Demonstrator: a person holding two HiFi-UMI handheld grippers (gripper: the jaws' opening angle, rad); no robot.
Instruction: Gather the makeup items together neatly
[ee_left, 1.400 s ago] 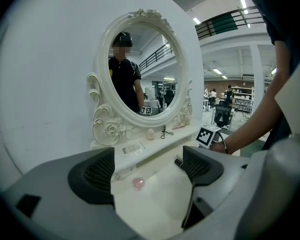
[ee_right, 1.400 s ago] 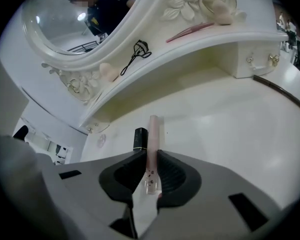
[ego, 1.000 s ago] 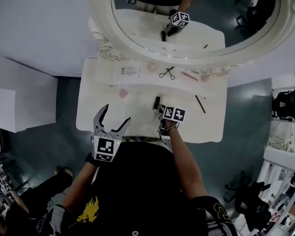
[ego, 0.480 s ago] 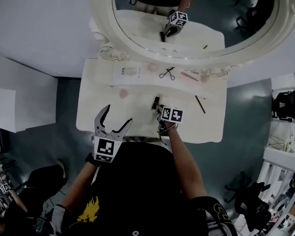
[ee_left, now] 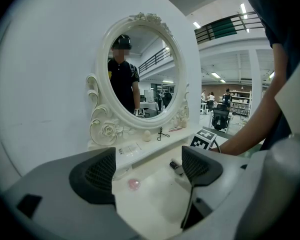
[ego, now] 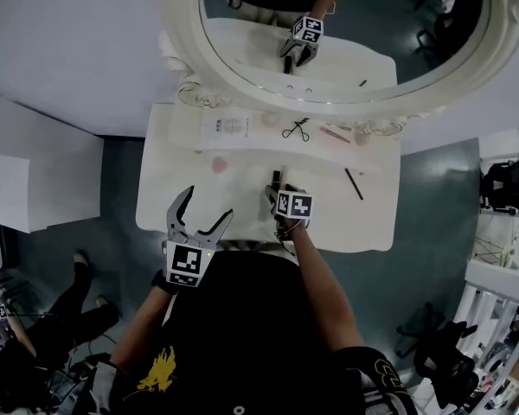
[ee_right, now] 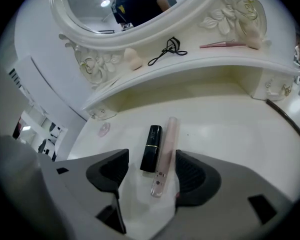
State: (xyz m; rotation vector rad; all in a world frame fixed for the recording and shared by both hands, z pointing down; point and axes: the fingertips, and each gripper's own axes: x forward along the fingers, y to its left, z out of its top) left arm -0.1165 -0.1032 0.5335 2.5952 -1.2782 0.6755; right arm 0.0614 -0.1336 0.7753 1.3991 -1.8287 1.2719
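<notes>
A black lipstick [ee_right: 151,148] and a clear pink lip gloss tube [ee_right: 164,154] lie side by side on the white dressing table [ego: 173,206]. Both sit between the jaws of my right gripper [ee_right: 149,171]. Those jaws have just been opening, and their pads stand clear of both items. In the head view the right gripper [ego: 278,190] is over the lipstick [ego: 276,178] at the table's middle front. My left gripper [ego: 199,219] hovers open and empty at the front left edge. From its own view the left gripper [ee_left: 147,171] looks across at the lipstick [ee_left: 175,165].
On the shelf under the oval mirror [ego: 268,98] lie a printed card [ego: 225,127], a sponge [ee_right: 134,59], an eyelash curler [ego: 295,129] and a pink stick [ego: 333,132]. A pink pad [ego: 218,165] lies at left, a dark pencil [ego: 352,182] at right.
My right gripper has shifted slightly left and rolled, and its jaws have spread apart. The left gripper has stayed where it was.
</notes>
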